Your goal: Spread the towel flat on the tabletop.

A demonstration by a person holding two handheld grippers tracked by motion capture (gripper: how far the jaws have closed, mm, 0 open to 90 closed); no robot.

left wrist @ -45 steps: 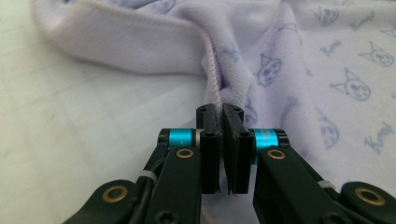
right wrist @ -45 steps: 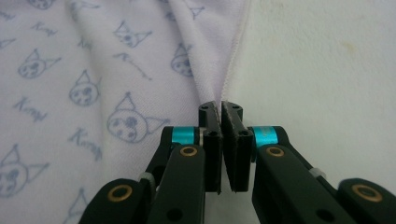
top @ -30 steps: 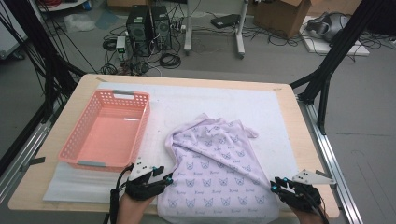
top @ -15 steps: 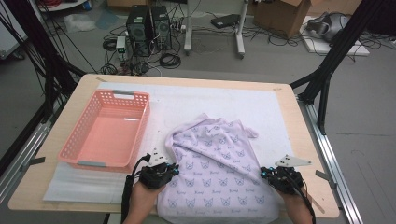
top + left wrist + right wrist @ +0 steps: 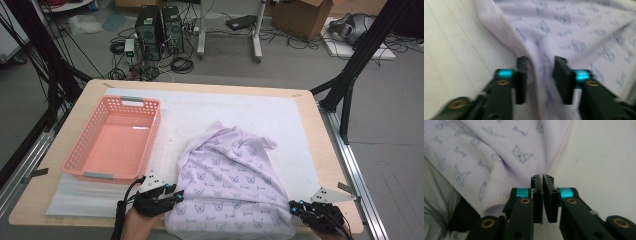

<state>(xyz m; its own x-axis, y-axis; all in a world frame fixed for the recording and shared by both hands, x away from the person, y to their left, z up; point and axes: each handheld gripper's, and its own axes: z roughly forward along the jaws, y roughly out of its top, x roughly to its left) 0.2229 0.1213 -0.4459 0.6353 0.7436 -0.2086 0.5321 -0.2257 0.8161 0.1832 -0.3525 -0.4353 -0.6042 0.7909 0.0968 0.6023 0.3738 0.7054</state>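
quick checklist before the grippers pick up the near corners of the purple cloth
1. Left gripper open and astride the cloth edge: ok, its jaws stand apart with a fold of the cloth between them.
2. Right gripper holding the cloth: cannot tell, its jaws are together right at the hem, but no fabric is plainly between them.
3. Both grippers at the near corners: ok in the high view, left gripper and right gripper sit at the two near corners.
4. Cloth lying flat: not ok, its far end is bunched and wrinkled.
5. Basket clear of the cloth: ok, it sits apart to the left.
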